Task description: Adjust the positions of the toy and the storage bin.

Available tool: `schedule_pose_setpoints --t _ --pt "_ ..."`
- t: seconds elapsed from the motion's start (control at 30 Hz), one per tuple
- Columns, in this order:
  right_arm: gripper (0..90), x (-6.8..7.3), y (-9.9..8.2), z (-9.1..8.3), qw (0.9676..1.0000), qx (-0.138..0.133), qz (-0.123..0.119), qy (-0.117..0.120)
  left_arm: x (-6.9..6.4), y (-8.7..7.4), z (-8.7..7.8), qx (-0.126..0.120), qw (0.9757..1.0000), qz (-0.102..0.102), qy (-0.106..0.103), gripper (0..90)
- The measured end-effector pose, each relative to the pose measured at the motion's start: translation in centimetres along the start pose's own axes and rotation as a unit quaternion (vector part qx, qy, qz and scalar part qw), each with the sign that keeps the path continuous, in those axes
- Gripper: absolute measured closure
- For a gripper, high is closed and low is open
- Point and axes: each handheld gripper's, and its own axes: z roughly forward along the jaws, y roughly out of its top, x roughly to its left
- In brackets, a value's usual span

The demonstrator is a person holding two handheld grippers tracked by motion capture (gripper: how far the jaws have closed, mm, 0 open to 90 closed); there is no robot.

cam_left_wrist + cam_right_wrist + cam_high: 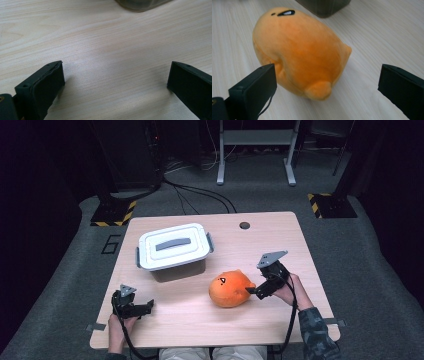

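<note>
partly cropped box, orange plush between spread right gripper fingers

High cam sits above my side, looking forward and down over the whole surface. My left tool cam rides low, staring close at bare wood, box edge up top. My right tool cam is right up on the orange plush; high cam catches that plush too.

Orange plush toy — lying on table.
</note>
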Motion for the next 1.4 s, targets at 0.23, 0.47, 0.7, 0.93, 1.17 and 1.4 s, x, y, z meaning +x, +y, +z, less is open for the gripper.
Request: schedule_pose_setpoints --t 0.23,0.47,0.7,0.93,1.17,1.4 --pt "0.0 -0.6 1.9 2.3 0.9985 0.021 -0.015 0.048 0.0 0.0 0.0 0.0 1.0 0.001 0.0 1.0" --pt "2.2 -2.1 2.0 4.9 0.9945 0.044 -0.006 0.094 0.0 0.0 0.0 -0.001 1.0 0.004 -0.003 1.3" --pt "13.4 -2.0 1.0 6.2 0.9903 0.037 0.012 0.133 0.0 0.0 -0.1 -0.002 1.0 0.006 -0.004 2.1" --pt "20.7 -1.1 0.2 6.3 0.9923 0.032 0.015 0.119 0.0 0.0 -0.1 -0.001 1.0 0.007 -0.004 2.1" --pt "41.3 -0.2 -0.6 6.0 0.9954 0.017 0.019 0.092 -0.1 0.0 -0.1 -0.001 1.0 0.007 -0.004 2.2" --pt "55.0 0.5 -1.1 5.7 0.9974 -0.006 0.028 0.066 -0.1 0.0 -0.1 -0.001 1.0 0.007 -0.004 2.2"
